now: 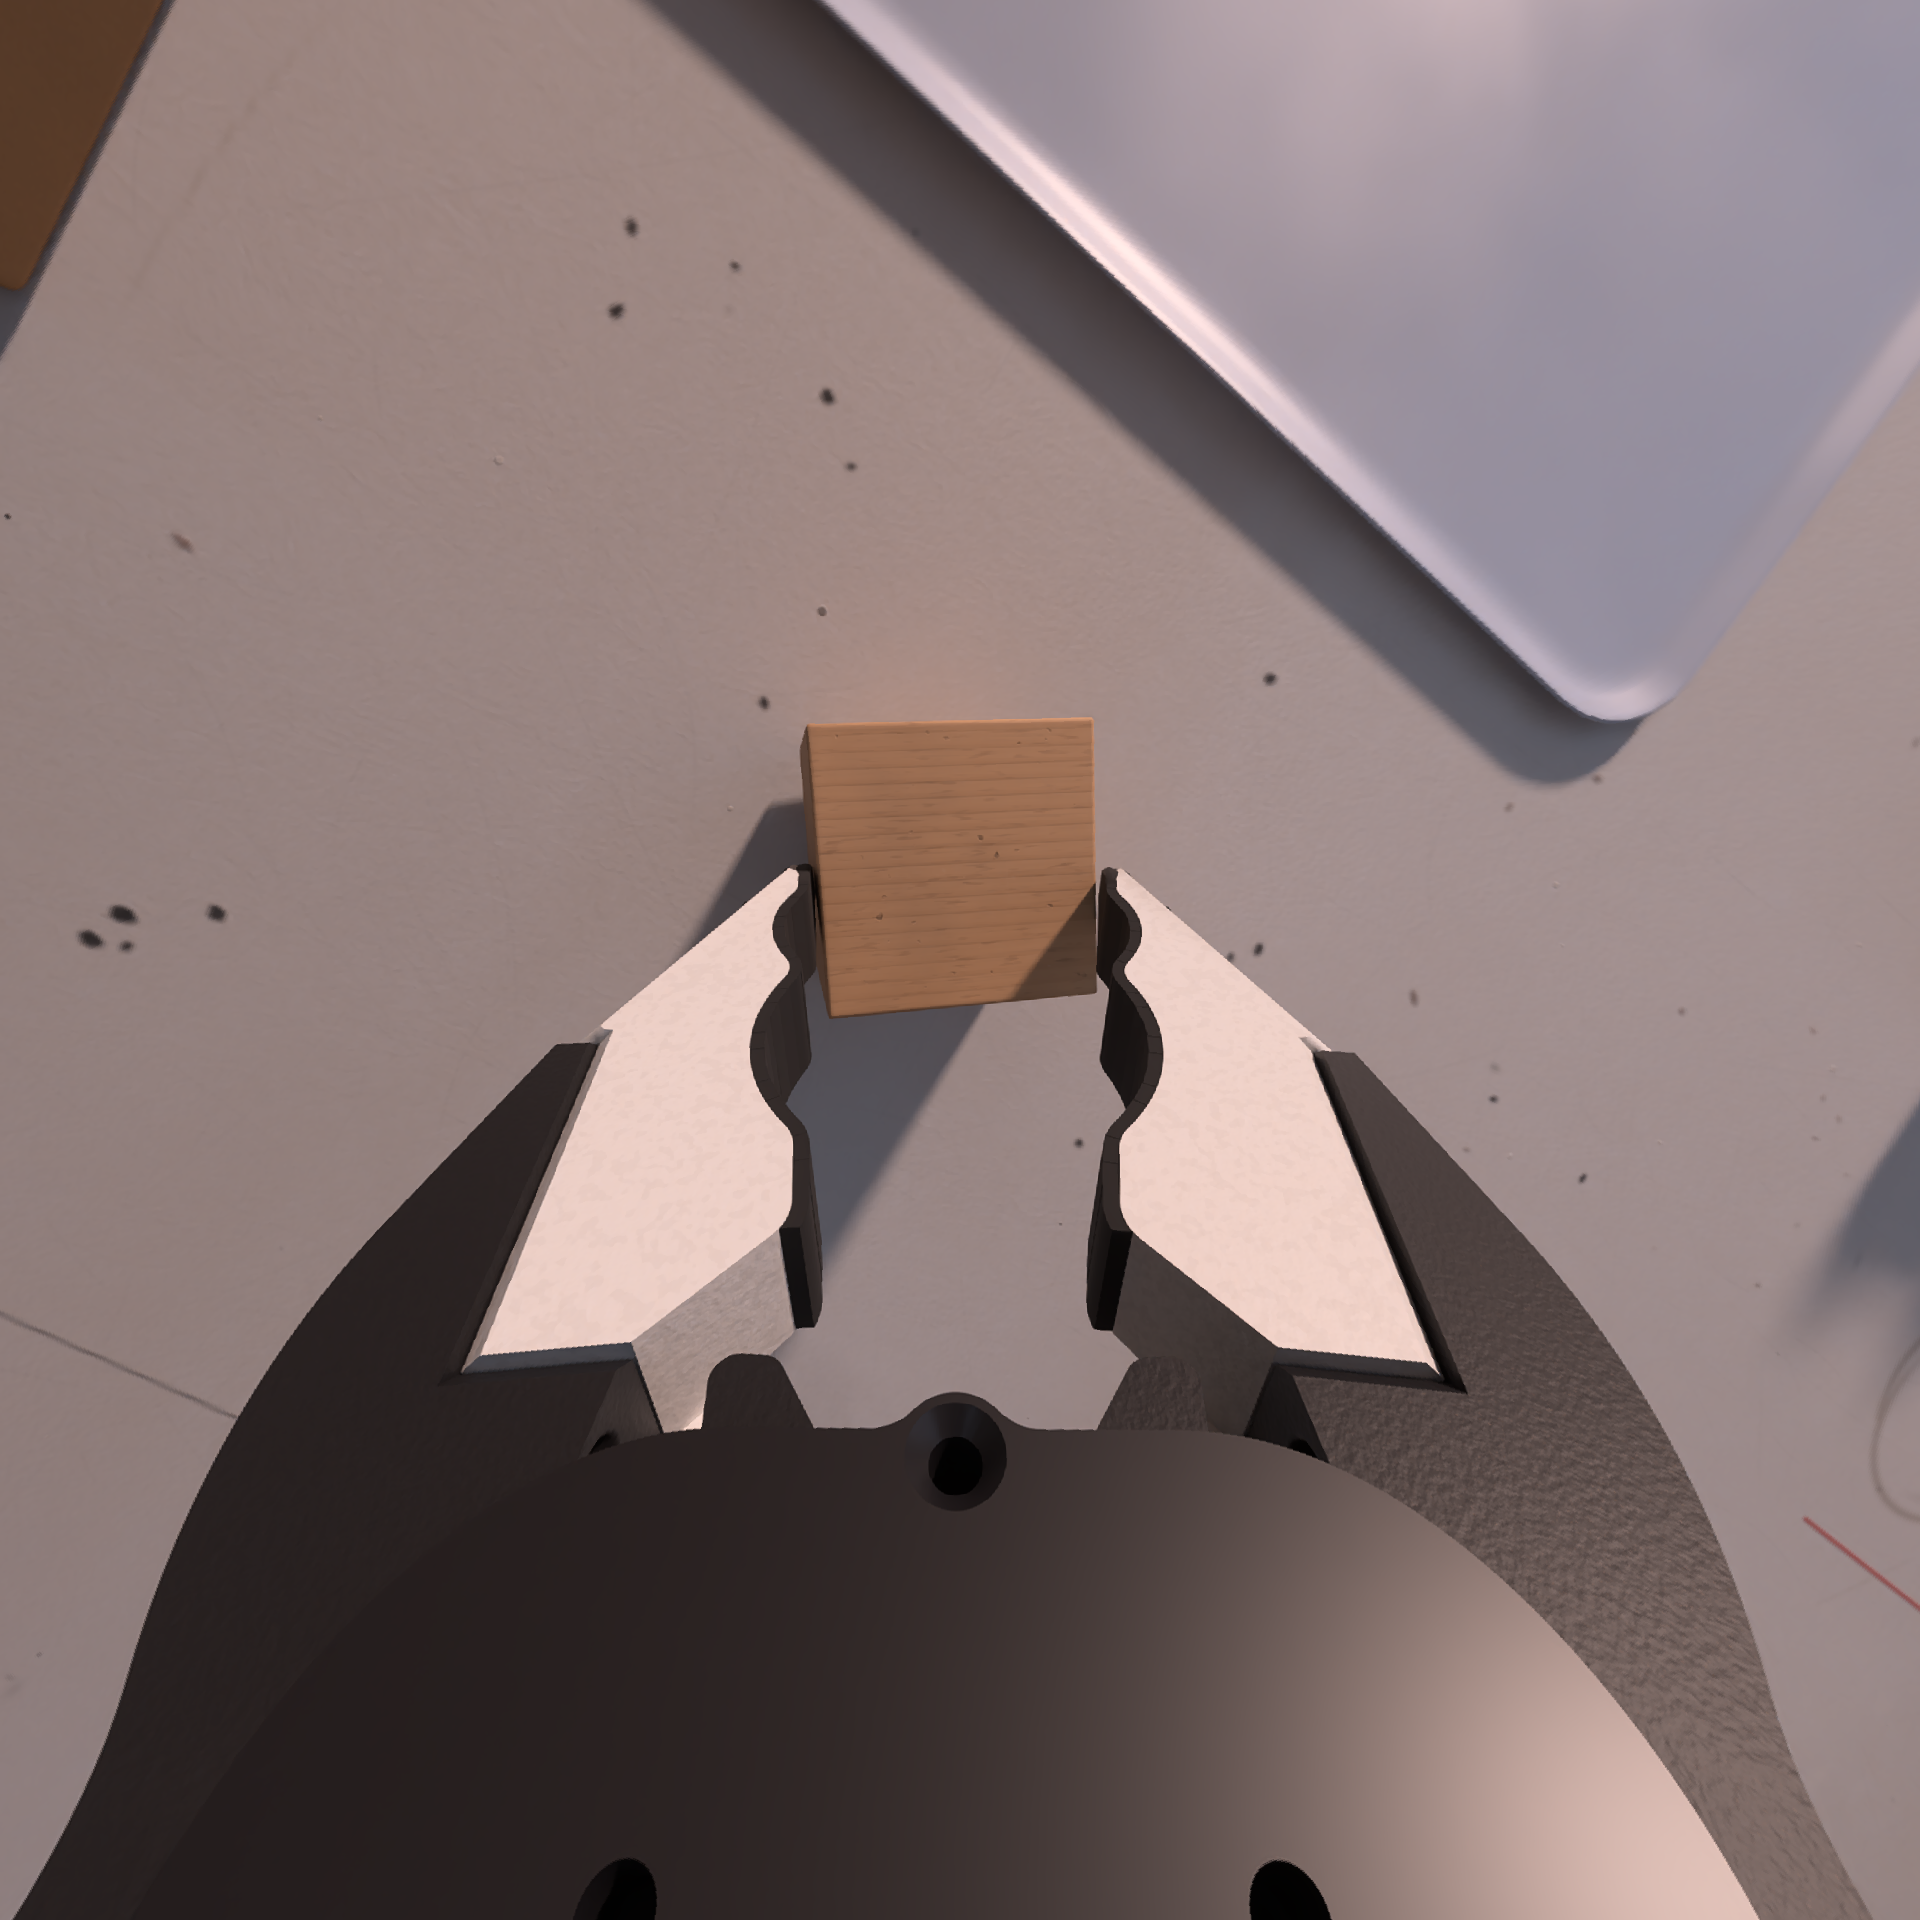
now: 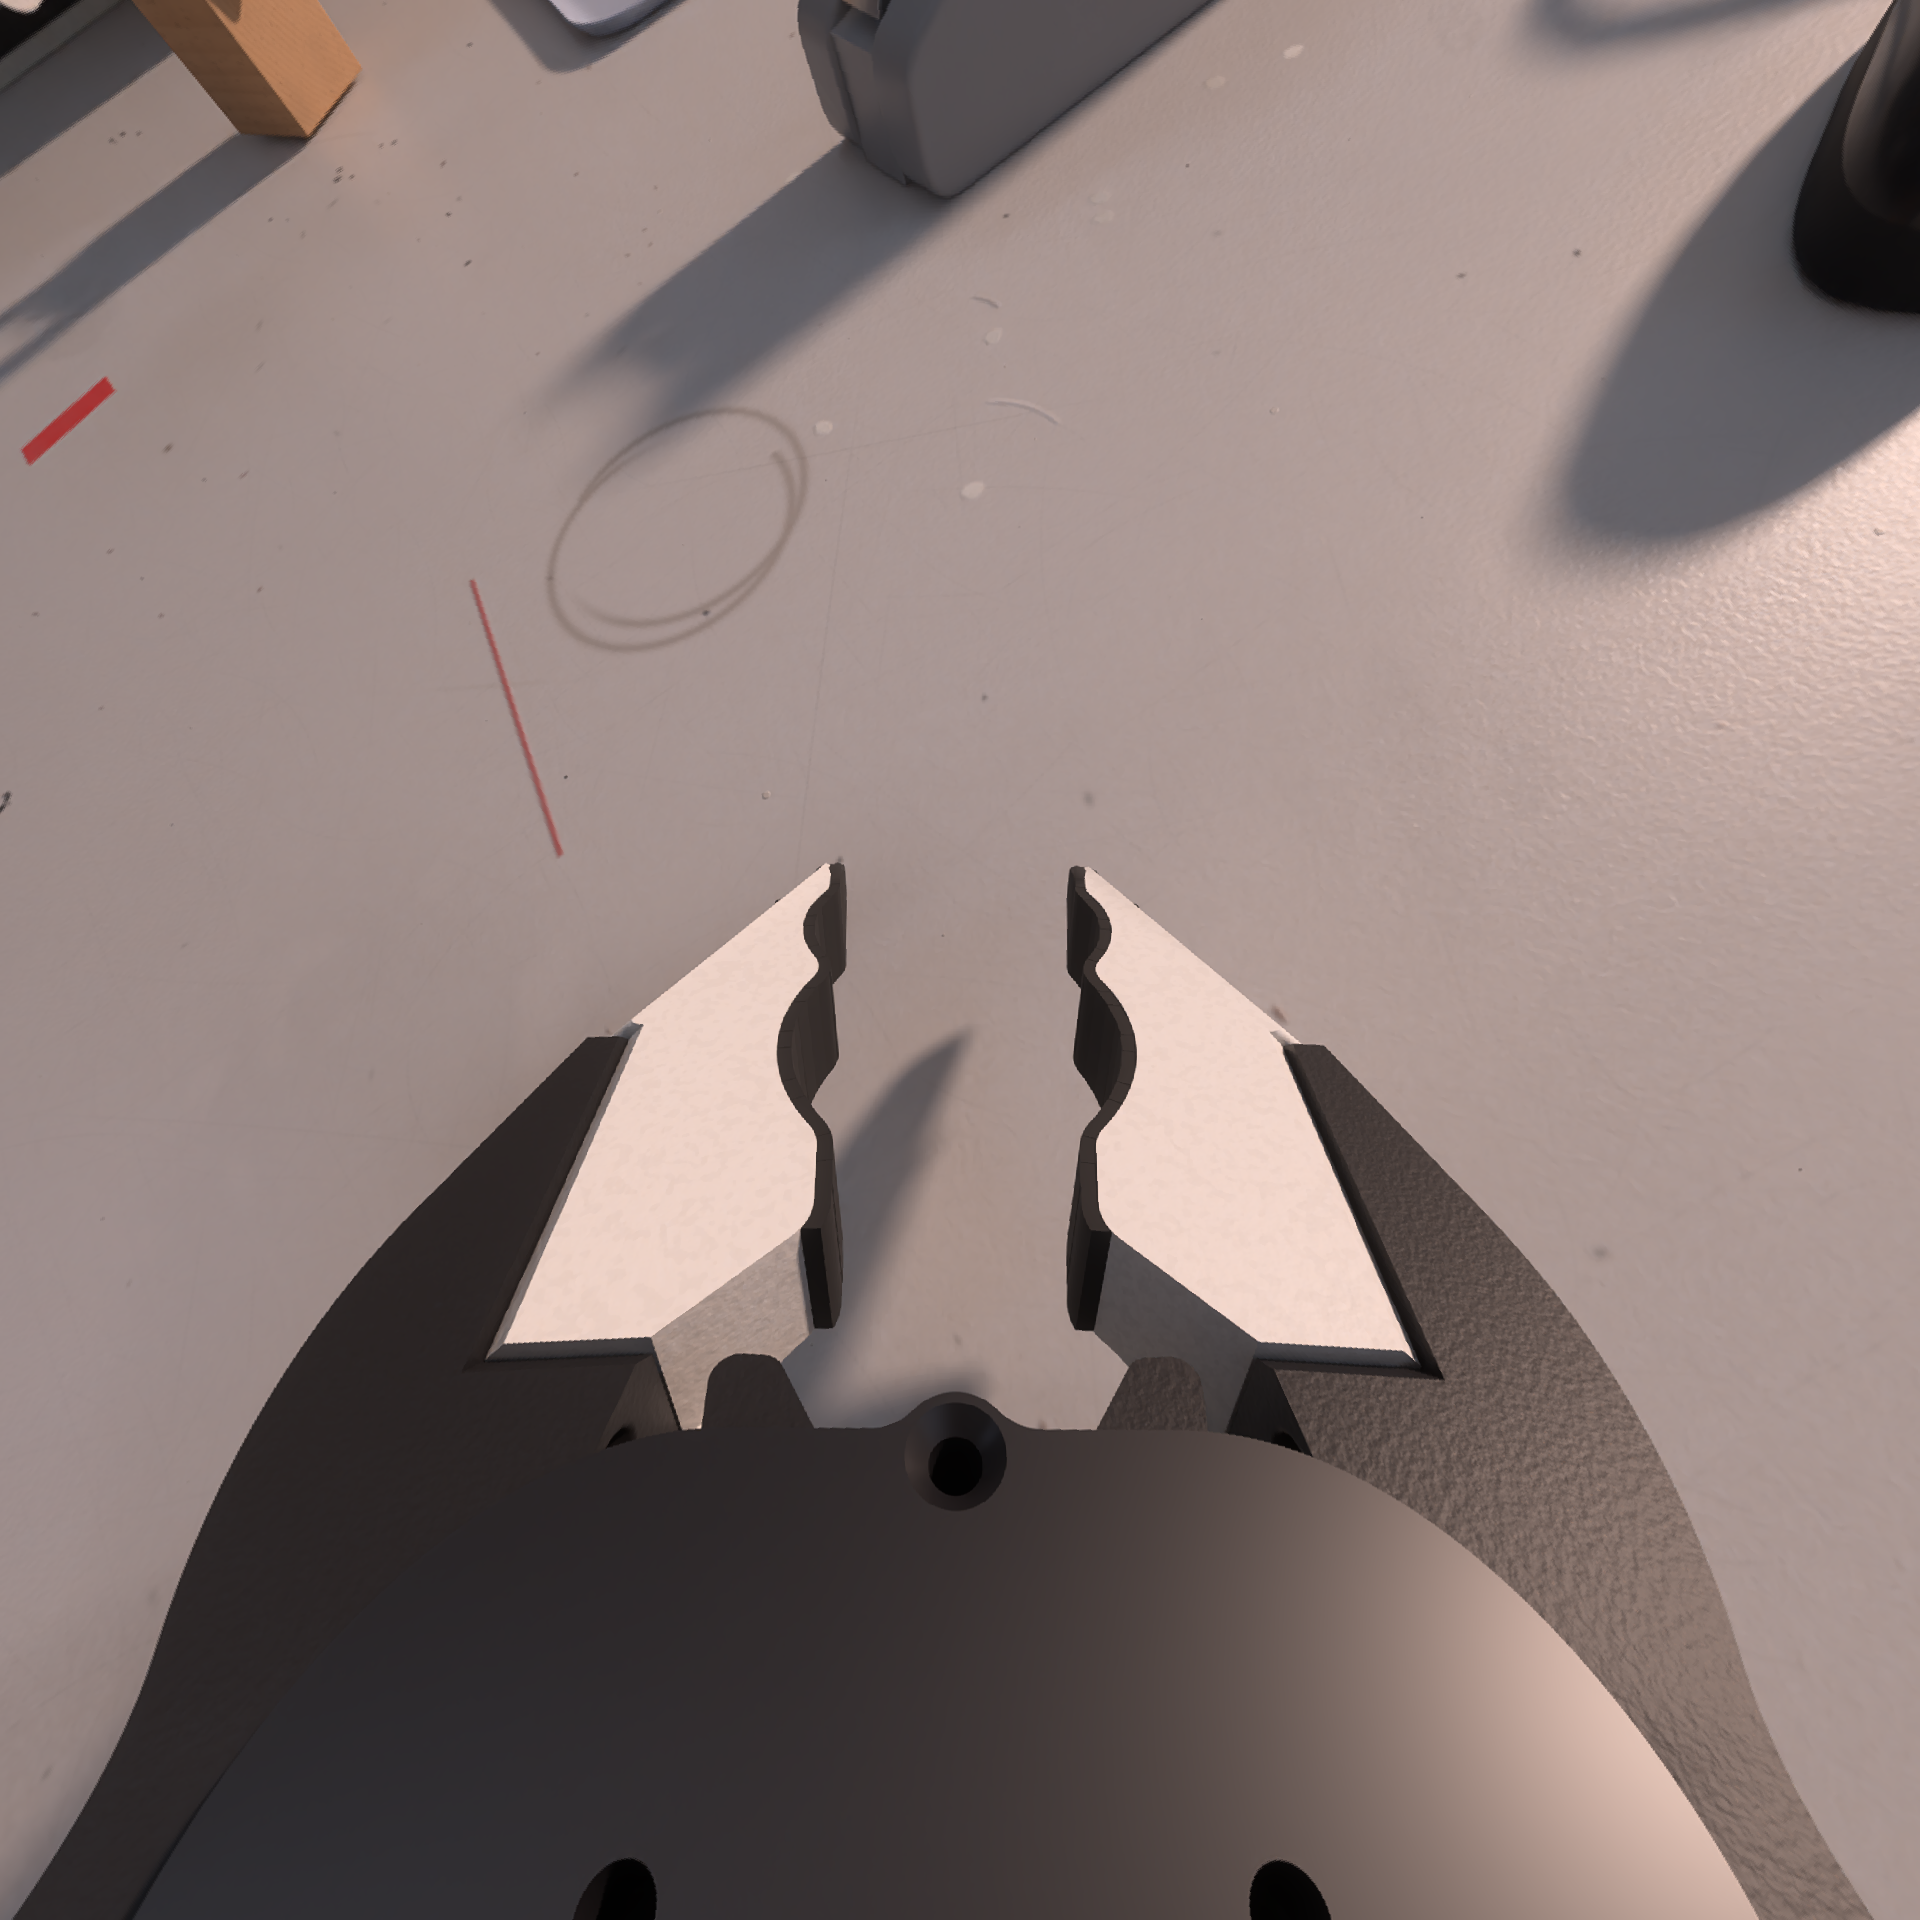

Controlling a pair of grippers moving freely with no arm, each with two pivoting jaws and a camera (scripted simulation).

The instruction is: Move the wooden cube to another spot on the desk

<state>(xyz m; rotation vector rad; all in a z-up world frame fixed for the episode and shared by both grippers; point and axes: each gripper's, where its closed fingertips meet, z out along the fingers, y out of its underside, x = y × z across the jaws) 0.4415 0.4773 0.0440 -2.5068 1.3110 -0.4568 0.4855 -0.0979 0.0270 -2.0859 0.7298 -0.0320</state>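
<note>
The wooden cube point(image 1: 951, 862) is a light brown block on the grey desk point(image 1: 416, 623). My left gripper point(image 1: 951, 883) is shut on the cube, with one fingertip against each of its sides near the tips. I cannot tell whether the cube rests on the desk or hangs just above it. The cube also shows at the top left of the right wrist view point(image 2: 265, 62). My right gripper point(image 2: 956, 873) is open and empty, low over bare desk, far from the cube.
A flat silver-grey slab point(image 1: 1455, 312) lies beyond the cube to the right. A brown flat object point(image 1: 52, 125) is at the far left. In the right wrist view a grey device point(image 2: 966, 83) and a black stand point(image 2: 1870, 187) stand at the back.
</note>
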